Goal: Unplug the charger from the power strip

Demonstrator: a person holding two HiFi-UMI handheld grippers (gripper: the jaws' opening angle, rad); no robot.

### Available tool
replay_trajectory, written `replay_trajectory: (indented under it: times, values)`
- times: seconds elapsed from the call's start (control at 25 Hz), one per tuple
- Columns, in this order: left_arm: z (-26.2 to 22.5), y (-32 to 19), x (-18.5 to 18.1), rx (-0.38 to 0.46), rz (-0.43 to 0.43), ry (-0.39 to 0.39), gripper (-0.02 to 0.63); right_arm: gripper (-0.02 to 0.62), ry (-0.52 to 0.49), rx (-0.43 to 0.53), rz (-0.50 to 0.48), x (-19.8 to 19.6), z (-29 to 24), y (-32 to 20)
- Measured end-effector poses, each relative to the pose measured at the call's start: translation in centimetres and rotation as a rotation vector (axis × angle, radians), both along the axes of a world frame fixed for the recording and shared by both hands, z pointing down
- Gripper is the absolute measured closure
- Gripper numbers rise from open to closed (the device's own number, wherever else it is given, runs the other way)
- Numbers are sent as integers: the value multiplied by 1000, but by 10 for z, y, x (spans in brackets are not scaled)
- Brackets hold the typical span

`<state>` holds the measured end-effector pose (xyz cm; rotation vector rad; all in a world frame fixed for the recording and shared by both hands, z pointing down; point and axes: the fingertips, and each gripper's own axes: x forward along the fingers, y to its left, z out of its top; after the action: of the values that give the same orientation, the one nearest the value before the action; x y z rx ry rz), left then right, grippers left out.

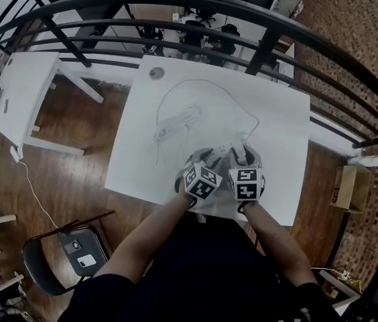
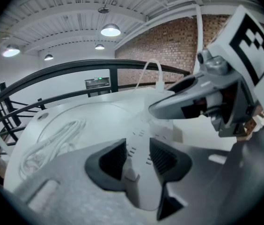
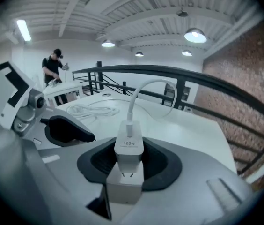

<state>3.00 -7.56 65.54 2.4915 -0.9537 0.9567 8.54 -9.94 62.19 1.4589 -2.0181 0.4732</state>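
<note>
A white charger [image 3: 128,149] marked 100W stands between the pads of my right gripper [image 3: 129,161], which is shut on it. Its prongs show just above the white power strip [image 3: 124,187]. A white cable [image 3: 139,92] arcs up from the charger's top. My left gripper [image 2: 138,157] is shut on the power strip [image 2: 139,142], which runs away between its pads. In the head view both grippers, left [image 1: 209,158] and right [image 1: 240,155], sit side by side near the front of the white table [image 1: 276,113], right beside the charger [image 1: 240,150].
A coil of white cable [image 1: 175,123] lies mid-table, and a round disc [image 1: 156,73] sits at the far left corner. A black railing [image 1: 242,9] runs behind the table. A second white table [image 1: 25,86] and a chair [image 1: 68,253] stand at the left. A person [image 3: 54,68] stands far off.
</note>
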Motion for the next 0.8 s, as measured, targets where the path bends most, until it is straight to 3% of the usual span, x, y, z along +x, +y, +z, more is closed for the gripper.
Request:
replay_trajectory:
  times: [0.12,0.28,0.4,0.56,0.8]
  values:
    - [0,-2,-1,12,-14,-3,446,453,37,33,-67,-14,-15,0]
    - [0,-1,0,-21,-8,12,448,453,-29,-22,-40,-6,-9,9]
    - [-17,1,-6,-134,-44,141,446,453,-95,-25,-65,-6,-19,14]
    - [-55,-1,-19,-99,-134,264,466,453,-251,-49,-38,6,-41,23]
    - [-97,23,-37,-107,-220,380,486,453,-533,-87,109,38,-72,37]
